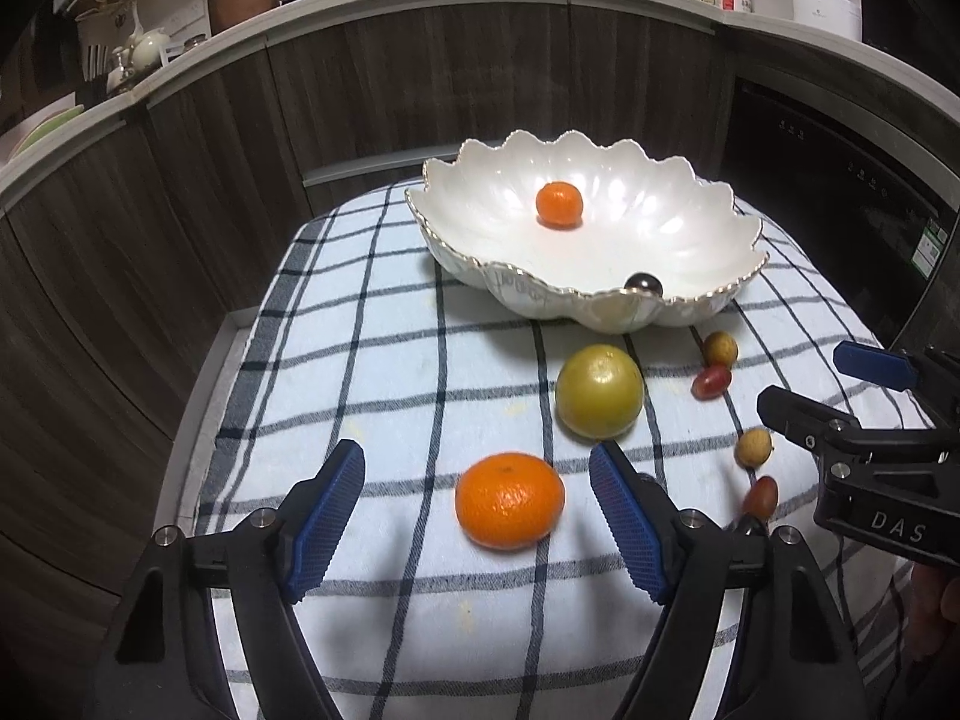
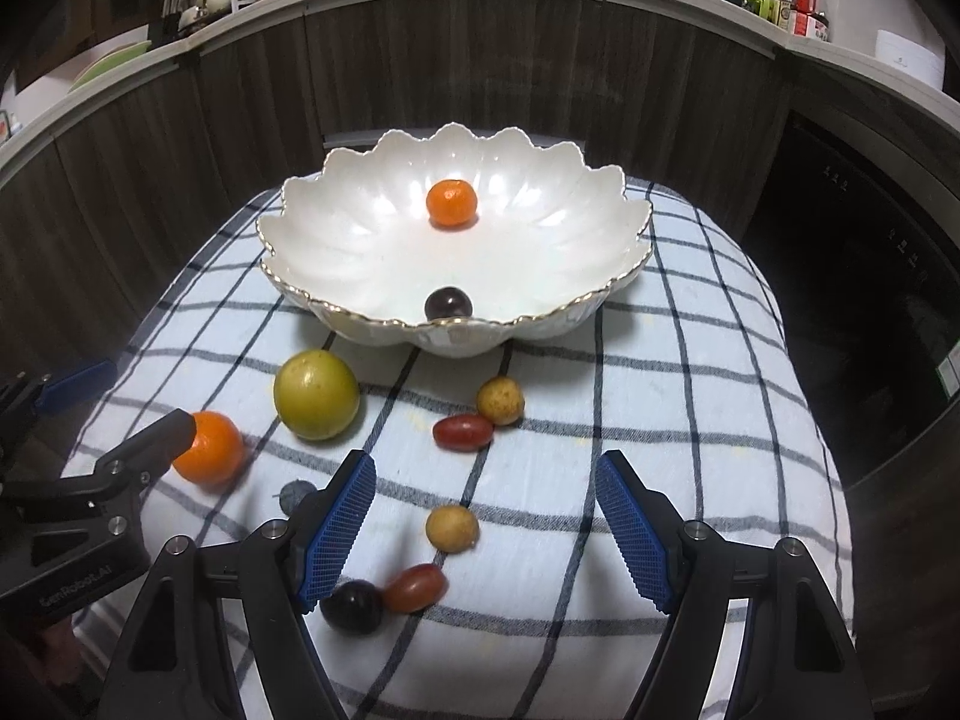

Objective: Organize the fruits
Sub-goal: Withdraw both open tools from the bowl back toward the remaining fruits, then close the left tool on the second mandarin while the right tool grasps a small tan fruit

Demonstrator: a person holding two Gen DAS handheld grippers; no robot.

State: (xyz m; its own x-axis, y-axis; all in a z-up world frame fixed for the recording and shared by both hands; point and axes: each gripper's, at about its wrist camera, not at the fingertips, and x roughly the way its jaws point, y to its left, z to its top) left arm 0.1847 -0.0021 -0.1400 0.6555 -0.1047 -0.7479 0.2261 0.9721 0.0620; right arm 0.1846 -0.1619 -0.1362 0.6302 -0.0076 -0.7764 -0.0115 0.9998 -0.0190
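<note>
My left gripper [image 1: 477,453] is open, its blue pads either side of an orange mandarin [image 1: 510,501] on the checked cloth without touching it. My right gripper [image 2: 486,459] is open over a small tan fruit [image 2: 452,528], with a red grape [image 2: 414,587] and a dark grape [image 2: 352,606] near its left finger. Behind stands a white scalloped bowl [image 2: 336,240] holding a mandarin [image 2: 452,202] and a dark grape [image 2: 448,304]. A yellow-green citrus [image 1: 599,391] lies in front of the bowl.
Another tan fruit [image 2: 500,400] and red grape [image 2: 463,431] lie between the bowl and my right gripper. The checked cloth [image 1: 372,360] covers a small table with drops at its left and right edges. Dark cabinets and a cluttered counter curve behind.
</note>
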